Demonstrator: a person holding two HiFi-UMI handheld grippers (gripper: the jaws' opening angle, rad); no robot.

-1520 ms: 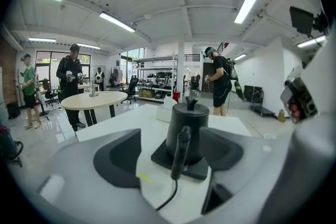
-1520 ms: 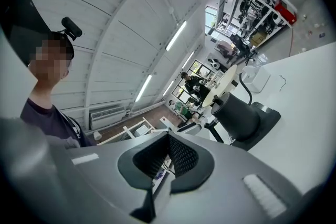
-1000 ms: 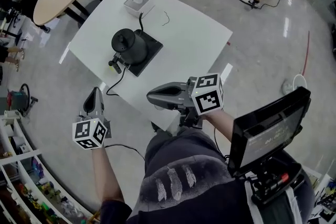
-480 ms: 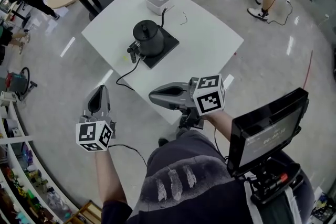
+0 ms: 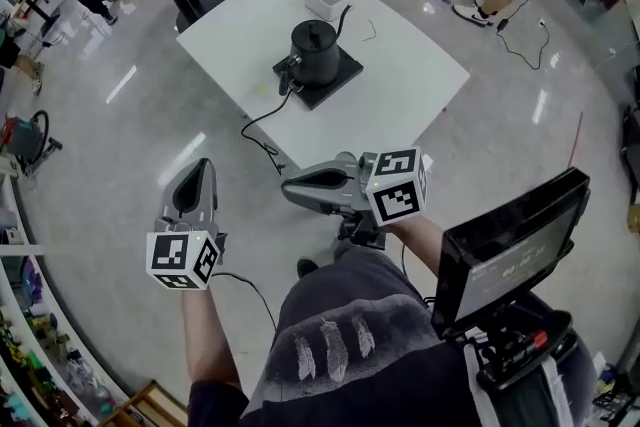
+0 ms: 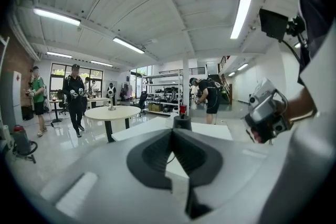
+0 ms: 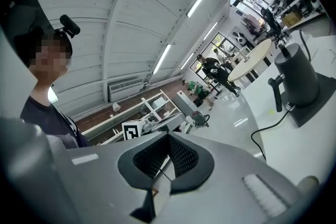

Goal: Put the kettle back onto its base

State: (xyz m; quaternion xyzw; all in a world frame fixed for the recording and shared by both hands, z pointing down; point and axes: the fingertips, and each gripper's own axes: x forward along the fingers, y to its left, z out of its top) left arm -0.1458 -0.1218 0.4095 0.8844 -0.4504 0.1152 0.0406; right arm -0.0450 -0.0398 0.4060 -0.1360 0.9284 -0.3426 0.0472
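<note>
No text can be read with certainty: what may be a row of pale digits is shown on the dark screen, too blurred to be made out.

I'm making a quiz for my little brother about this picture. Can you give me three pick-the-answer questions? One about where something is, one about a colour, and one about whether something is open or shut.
1. Where is the kettle?
A. On its base on the white table
B. Under that table
C. Held up in the air

2. What colour is the kettle?
A. Red
B. Black
C. Yellow

3. How are the left gripper jaws?
A. Wide open
B. Shut on the kettle
C. Shut with nothing between them

Answers:
1. A, because the head view shows the kettle standing on its flat base on the tabletop.
2. B, because its body, spout and handle are all black.
3. C, because the left gripper view shows the two jaws meeting with nothing in between, and the kettle is far off on the table.
</note>
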